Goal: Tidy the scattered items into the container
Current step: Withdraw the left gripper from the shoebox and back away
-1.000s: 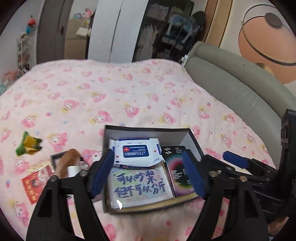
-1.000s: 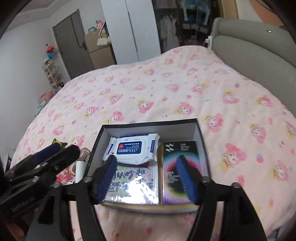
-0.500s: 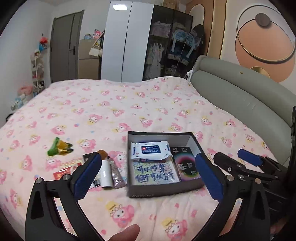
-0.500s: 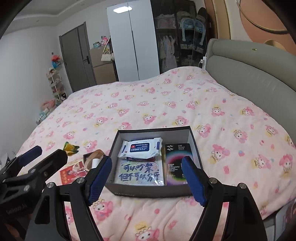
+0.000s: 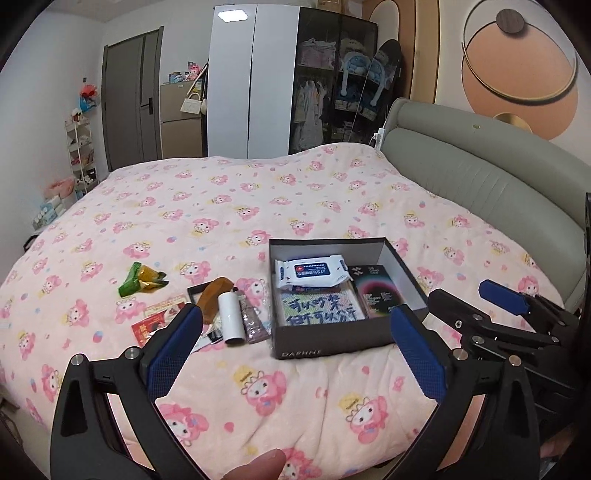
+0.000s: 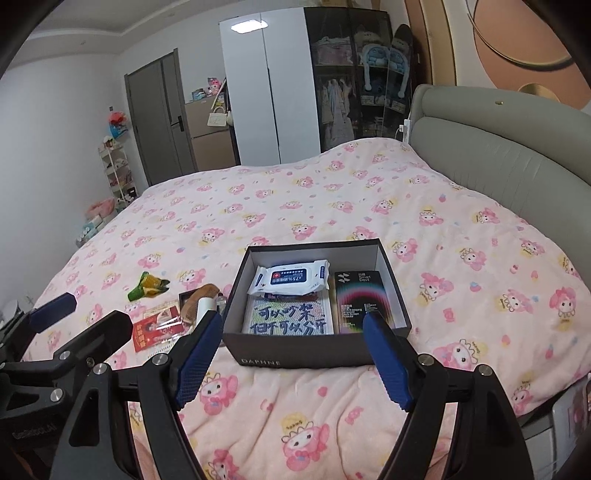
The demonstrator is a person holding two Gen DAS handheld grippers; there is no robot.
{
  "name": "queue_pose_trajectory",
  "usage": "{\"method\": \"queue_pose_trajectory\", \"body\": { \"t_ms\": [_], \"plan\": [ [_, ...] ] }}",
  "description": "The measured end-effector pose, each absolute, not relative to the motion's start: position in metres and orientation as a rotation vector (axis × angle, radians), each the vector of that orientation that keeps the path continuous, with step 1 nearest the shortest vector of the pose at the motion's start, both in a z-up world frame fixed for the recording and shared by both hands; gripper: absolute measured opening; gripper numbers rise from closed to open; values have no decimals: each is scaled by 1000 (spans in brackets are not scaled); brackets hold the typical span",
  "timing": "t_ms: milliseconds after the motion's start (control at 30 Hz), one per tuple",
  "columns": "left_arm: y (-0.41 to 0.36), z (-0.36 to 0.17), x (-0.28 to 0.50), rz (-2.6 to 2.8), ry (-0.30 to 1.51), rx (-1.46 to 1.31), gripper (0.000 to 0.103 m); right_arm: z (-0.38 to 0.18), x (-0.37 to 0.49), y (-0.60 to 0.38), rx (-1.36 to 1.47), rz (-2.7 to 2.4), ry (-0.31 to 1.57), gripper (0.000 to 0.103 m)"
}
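While both claws gape, white tube (image 5: 231, 318) lies beside box (image 5: 332, 345).

Both tongs (image 5: 295, 345) (image 6: 291, 363) apparently withdrew from the box (image 5: 332, 345).

Even indoor light, moderately bright. Source: ceiling panel reflected as a white glare patch on the wardrobe door (image 5: 231, 16) at 11 o'clock; same patch in right wrist view. Soft shadows only, inside the box (image 6: 317, 360). Strong fisheye bending plus black vignette at all corners. Centre sharp; near fingertip (image 5: 258, 467) at 6 o'clock blurred.
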State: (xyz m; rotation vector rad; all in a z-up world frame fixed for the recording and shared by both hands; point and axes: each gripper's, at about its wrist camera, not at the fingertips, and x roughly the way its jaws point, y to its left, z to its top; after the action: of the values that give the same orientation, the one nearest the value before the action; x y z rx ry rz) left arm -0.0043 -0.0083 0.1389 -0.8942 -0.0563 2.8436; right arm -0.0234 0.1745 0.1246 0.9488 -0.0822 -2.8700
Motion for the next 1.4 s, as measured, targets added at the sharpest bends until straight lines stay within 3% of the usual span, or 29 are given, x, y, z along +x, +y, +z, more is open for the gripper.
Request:
{"method": "queue_pose_trajectory", "body": {
  "t_ms": [700,1400],
  "plan": [
    [-31,111,28,2850,-67,-959,102,97,3,145,993,-2793,0,76],
    [-128,78,52,3001,-219,-1101,102,68,-4,45,995,-2609,139,76]
  ]
}}
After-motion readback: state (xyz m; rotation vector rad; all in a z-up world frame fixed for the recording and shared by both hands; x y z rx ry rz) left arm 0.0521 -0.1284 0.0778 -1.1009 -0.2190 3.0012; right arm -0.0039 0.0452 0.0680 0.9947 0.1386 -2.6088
